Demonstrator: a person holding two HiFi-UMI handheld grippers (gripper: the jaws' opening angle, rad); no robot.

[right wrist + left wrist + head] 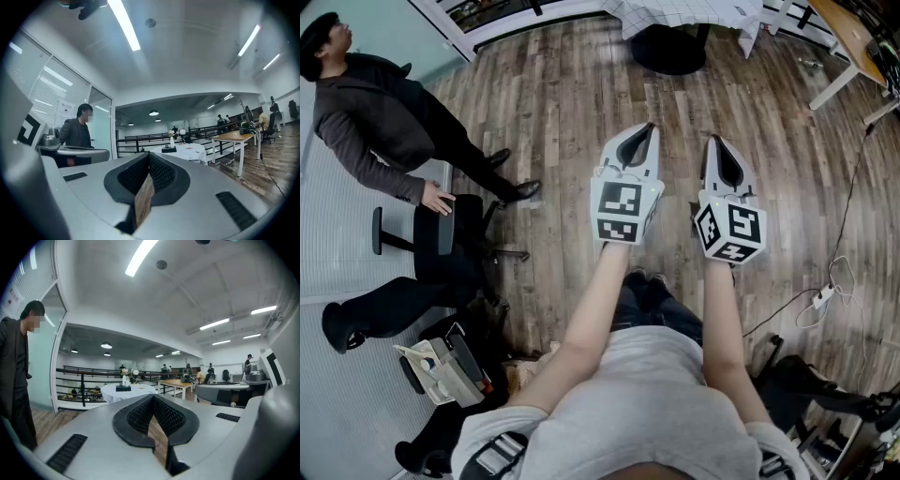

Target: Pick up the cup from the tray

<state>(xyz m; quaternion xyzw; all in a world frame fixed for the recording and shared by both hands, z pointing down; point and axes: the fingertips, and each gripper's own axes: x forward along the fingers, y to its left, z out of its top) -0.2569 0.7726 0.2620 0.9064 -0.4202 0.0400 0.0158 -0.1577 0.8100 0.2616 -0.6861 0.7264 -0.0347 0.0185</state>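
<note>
I see no cup or tray that I can make out clearly. A round table with a white cloth (pixel 680 17) stands ahead at the far end of the wooden floor. On that table (pixel 125 391) (pixel 183 151) sit a dark flat object (pixel 169 149) and small white items, too small to tell apart. My left gripper (pixel 648 127) (pixel 153 396) is held in the air over the floor, shut with nothing between its jaws. My right gripper (pixel 712 141) (pixel 149 154) hangs beside it, also shut and empty.
A person in a dark jacket (pixel 380 117) stands at the left, a hand on an office chair (pixel 441 230). Bags and a box (pixel 441 367) lie at the lower left. A wooden desk (pixel 851 42) is at the far right, with a cable and power strip (pixel 823 296) on the floor.
</note>
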